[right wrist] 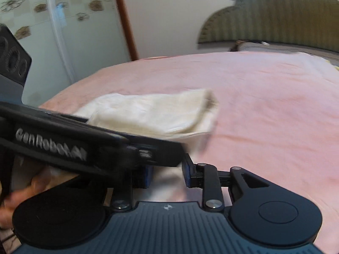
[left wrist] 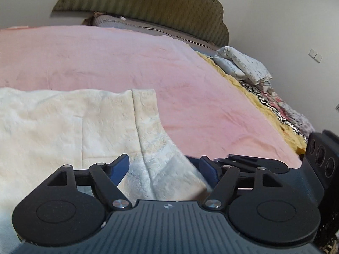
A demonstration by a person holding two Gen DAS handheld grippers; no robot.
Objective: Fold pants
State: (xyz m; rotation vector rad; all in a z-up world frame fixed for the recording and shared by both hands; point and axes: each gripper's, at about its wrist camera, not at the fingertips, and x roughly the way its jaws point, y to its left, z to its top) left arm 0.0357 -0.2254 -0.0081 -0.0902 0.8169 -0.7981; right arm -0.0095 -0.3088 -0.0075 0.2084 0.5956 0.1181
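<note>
The cream fleece pants lie on the pink bedsheet, folded over on themselves, with a seam running down toward my left gripper. That gripper is open, its blue pads on either side of the near edge of the cloth. In the right wrist view the pants show as a folded bundle on the pink bedsheet. My right gripper is open over white cloth, and the left gripper's body crosses in front of its left finger.
A striped green headboard stands at the far end of the bed. A heap of patterned bedding and a yellow blanket lie along the right edge. A glass door stands to the left.
</note>
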